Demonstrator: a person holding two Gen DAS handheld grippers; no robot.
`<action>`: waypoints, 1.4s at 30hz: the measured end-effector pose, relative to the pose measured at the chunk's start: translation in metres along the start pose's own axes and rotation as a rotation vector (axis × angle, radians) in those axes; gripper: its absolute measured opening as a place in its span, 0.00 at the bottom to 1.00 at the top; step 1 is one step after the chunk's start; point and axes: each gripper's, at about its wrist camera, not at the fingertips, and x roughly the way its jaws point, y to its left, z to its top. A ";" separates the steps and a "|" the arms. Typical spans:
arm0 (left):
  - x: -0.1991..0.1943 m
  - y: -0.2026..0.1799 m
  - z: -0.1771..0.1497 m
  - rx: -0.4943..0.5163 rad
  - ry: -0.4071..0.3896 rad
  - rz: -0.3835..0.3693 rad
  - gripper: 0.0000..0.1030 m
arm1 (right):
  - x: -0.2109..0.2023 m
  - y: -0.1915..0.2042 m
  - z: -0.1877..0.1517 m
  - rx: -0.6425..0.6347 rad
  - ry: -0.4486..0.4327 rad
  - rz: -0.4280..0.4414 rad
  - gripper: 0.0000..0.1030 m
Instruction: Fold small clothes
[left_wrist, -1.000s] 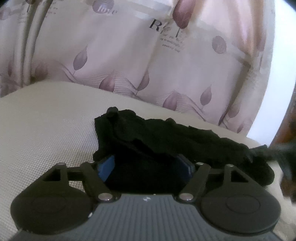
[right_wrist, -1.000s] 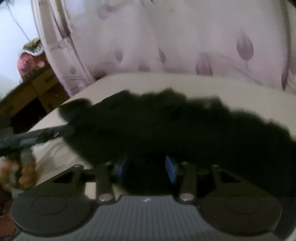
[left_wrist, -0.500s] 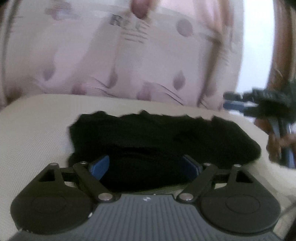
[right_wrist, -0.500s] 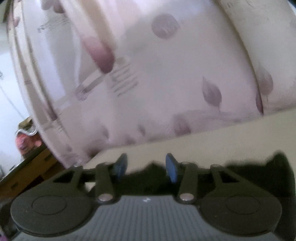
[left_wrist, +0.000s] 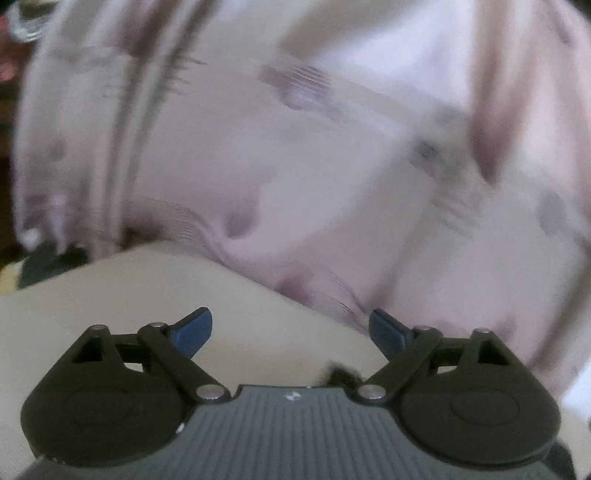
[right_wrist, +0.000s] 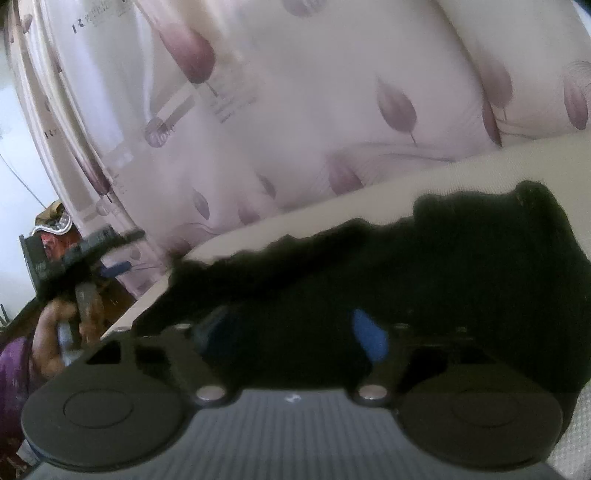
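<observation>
A black garment (right_wrist: 424, 280) lies in a long rumpled strip across the beige cushion (right_wrist: 369, 199). My right gripper (right_wrist: 290, 332) hovers low over its near edge; the jaws are opening, and the cloth lies between and under the blue pads (right_wrist: 369, 336) without being pinched. My left gripper (left_wrist: 290, 332) is lifted, its jaws opening wide over bare beige cushion (left_wrist: 110, 295). Only a black scrap of the garment (left_wrist: 340, 373) shows by its body. The right wrist view also catches the left gripper (right_wrist: 127, 251) off the cushion's left end, in a hand (right_wrist: 66, 314).
A pale curtain with purple leaf prints (right_wrist: 295, 110) hangs close behind the cushion and fills the back of both views (left_wrist: 332, 166). Brown wooden furniture (right_wrist: 118, 295) and clutter stand beyond the cushion's left end. A purple sleeve (right_wrist: 14, 369) is at the far left.
The left gripper let go of the garment, rose and swung away, so the cloth dropped out of its view. The right gripper's jaws spread wider and it tipped back down over the garment.
</observation>
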 end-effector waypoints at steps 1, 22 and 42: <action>-0.005 0.007 0.004 -0.006 -0.007 -0.001 0.89 | 0.000 0.002 -0.001 -0.010 0.000 0.013 0.75; -0.058 0.038 -0.076 0.077 0.325 -0.231 0.16 | -0.005 -0.007 -0.001 0.056 -0.066 0.045 0.87; -0.097 -0.019 -0.075 0.279 0.130 -0.211 0.90 | -0.122 -0.048 -0.024 0.153 -0.230 -0.216 0.89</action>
